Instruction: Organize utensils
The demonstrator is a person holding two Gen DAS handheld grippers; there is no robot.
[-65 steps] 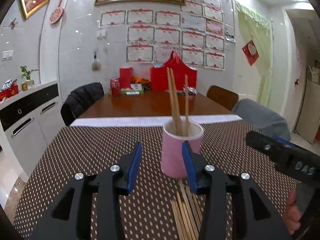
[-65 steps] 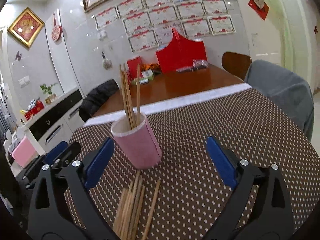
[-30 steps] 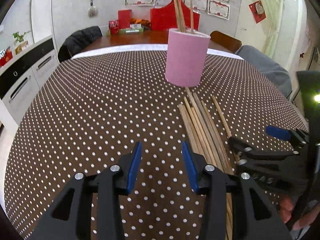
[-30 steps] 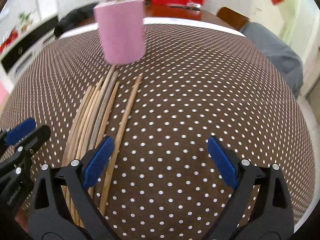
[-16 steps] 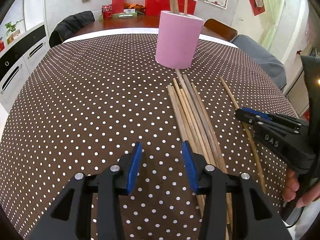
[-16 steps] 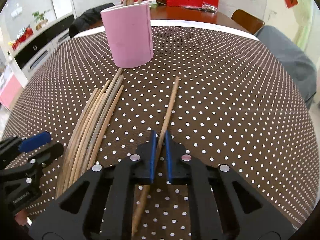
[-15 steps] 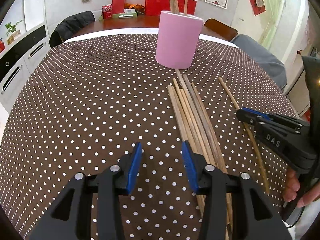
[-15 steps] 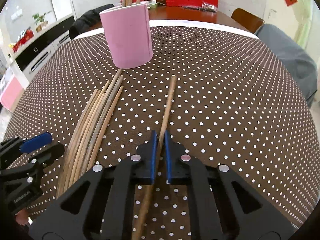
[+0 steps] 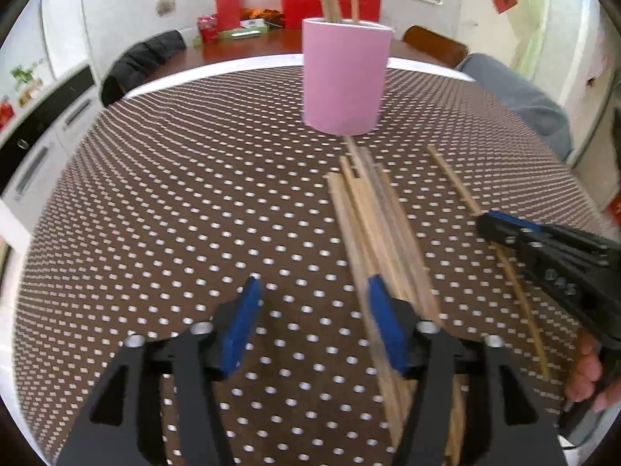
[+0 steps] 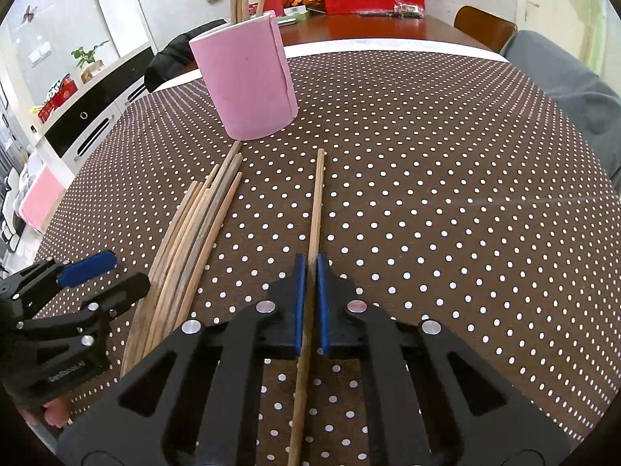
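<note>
Gripping a single chopstick (image 10: 316, 202) between closed pads, the right tongs (image 10: 309, 268) have it pinched partway along its length, its far tip aimed toward the pink cup (image 10: 248, 85). A second ago these tongs stood wide apart over the tabletop (image 10: 446, 202) with that stick lying loose beside the bundle of chopsticks (image 10: 186, 240); now it is separated from them and secured, so I judge the pick done and the carry to the cup, which already holds a few upright sticks, as the step ahead. The left tongs (image 9: 310, 310) have just been opening and stand apart with nothing between the pads, the right-hand pad near the bundle's edge, perhaps readying for the next stick. Motion blur smears the bundle in the left view, so its count is unclear. Whether the held stick's tip has lifted off the cloth cannot be told, and its near end runs out of frame.
</note>
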